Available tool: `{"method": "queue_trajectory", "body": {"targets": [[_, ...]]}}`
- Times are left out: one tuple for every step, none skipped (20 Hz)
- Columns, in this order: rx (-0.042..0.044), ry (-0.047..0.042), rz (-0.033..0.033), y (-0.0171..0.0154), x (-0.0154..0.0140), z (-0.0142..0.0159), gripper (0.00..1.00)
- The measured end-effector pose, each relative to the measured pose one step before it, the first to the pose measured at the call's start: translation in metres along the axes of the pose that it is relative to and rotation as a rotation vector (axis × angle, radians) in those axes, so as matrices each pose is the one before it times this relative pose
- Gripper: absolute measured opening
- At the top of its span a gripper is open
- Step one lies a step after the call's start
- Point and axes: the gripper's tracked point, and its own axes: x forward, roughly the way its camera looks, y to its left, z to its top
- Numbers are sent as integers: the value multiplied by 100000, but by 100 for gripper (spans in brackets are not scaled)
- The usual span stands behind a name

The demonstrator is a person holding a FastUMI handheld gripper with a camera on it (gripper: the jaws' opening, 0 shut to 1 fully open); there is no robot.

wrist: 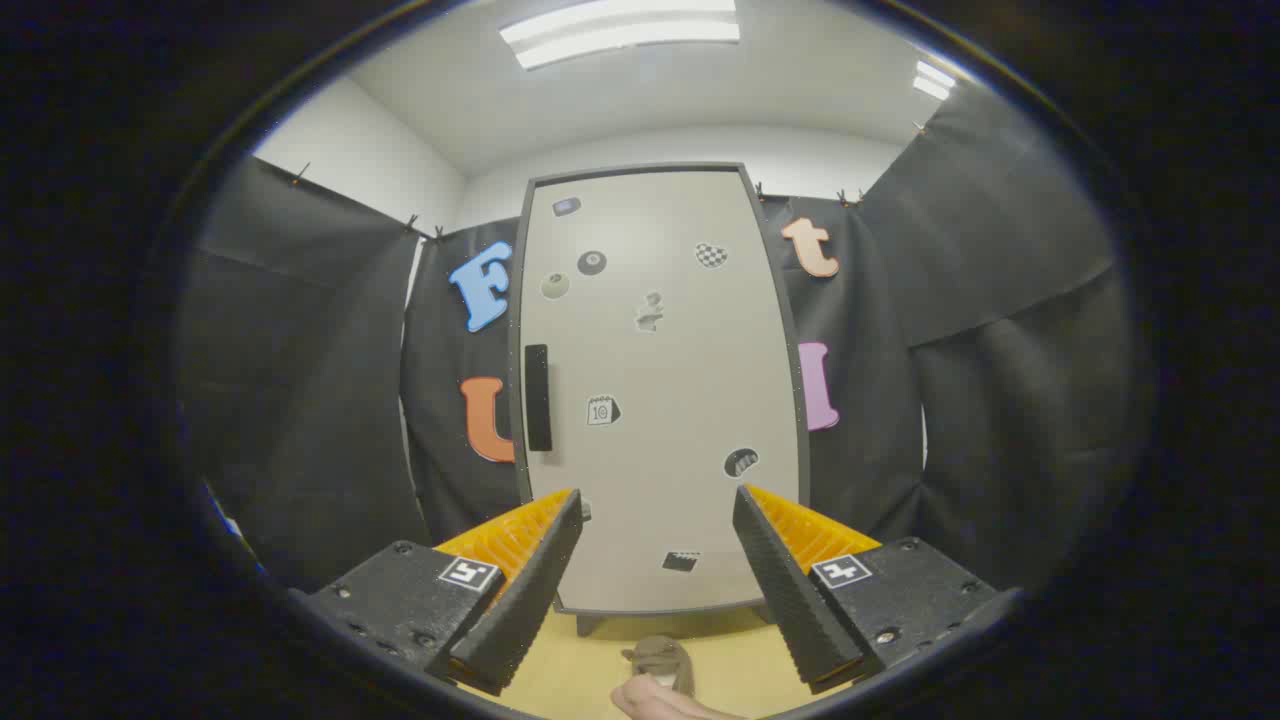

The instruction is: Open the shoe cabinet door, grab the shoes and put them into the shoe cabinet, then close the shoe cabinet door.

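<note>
You're holding the tongs (655, 570) released and spread wide, gripping nothing, and they're facing the shoe cabinet door (660, 400) square on, with the door sitting shut. Everything is turning on the dark handle (538, 397): it's running upright along the door's left edge, lying up and to the left of your tongs, beyond the left finger. The shoe (662, 660) is waiting on the yellow floor (740, 650) below the door, between the fingers, with a hand (665, 702) showing just beside it. Booth cloth is hanging close beside the door's handle edge, so I'm judging swing room there as tight.
</note>
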Motion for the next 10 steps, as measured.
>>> {"method": "queue_trajectory", "body": {"targets": [[-774, 497, 350, 239, -23, 200, 99], [-858, 159, 217, 177, 3, 305, 99], [-855, -52, -216, 24, 6, 305, 99], [-922, -174, -369, 132, -170, 323, 99], [-910, -255, -258, 118, -166, 223, 99], [-649, -510, 96, 174, -145, 306, 99], [-401, -703, 119, 226, -54, 307, 99], [-273, -697, 112, 218, -183, 349, 99], [-103, -776, 77, 157, -141, 334, 99], [54, -704, -61, 90, -93, 239, 99]]}}
